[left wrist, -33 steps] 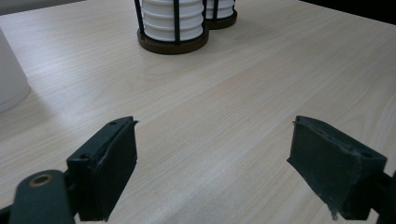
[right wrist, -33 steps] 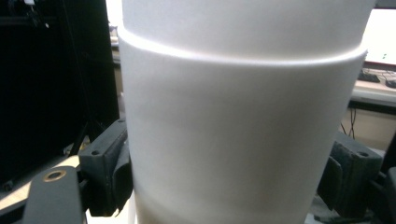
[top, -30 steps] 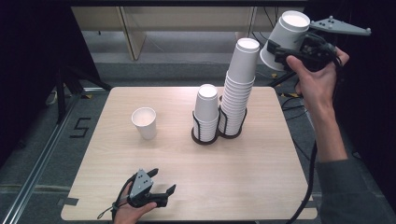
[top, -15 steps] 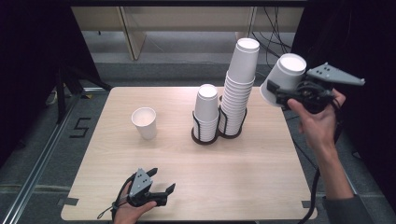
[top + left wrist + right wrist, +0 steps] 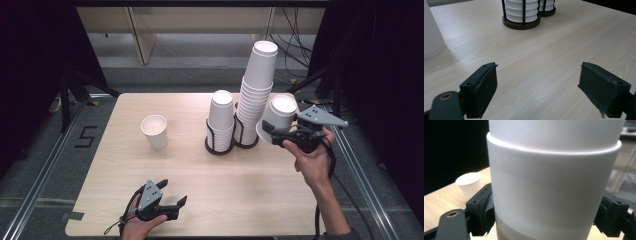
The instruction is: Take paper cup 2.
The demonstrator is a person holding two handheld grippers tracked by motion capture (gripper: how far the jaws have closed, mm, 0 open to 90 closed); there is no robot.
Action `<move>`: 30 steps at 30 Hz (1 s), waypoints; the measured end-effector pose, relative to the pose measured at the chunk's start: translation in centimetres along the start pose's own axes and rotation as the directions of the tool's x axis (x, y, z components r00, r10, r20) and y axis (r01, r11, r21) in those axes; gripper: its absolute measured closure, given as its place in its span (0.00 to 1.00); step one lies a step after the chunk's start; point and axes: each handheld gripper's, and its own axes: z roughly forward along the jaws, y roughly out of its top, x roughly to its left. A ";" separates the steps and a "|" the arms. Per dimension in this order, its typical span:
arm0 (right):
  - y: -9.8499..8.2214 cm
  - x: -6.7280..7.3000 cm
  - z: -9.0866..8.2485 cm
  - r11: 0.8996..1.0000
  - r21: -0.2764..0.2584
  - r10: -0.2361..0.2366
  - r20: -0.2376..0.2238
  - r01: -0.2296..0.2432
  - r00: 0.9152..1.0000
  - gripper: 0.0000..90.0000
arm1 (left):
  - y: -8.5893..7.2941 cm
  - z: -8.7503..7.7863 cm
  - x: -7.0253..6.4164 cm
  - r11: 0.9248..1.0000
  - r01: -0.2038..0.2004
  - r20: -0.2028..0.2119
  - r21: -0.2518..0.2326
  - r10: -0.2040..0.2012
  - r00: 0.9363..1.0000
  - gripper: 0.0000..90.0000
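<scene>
1 paper cup [image 5: 554, 185] between right hand-held gripper [image 5: 280, 134] jaws, upside down

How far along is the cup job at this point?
Done: an upright cup stands on the table. In hand: the right gripper grips a second cup, base up, beside the tall stack. Left: likely turning it and setting it down; the left gripper rests open, empty.
</scene>
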 end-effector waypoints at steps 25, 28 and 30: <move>-7.7 6.1 5.0 0.990 0.134 -0.016 -0.210 0.045 0.977 0.21 | 0.1 -0.1 0.4 1.000 0.024 0.004 -0.006 -0.024 1.000 0.16; -8.0 7.0 5.3 0.989 0.144 -0.002 -0.243 0.037 0.970 0.21 | 0.1 -0.1 0.4 1.000 0.022 0.008 -0.009 -0.022 1.000 0.16; -8.1 7.4 5.5 0.989 0.138 -0.009 -0.256 0.045 0.967 0.21 | 0.1 -0.2 0.3 1.000 0.022 0.004 -0.003 -0.022 1.000 0.16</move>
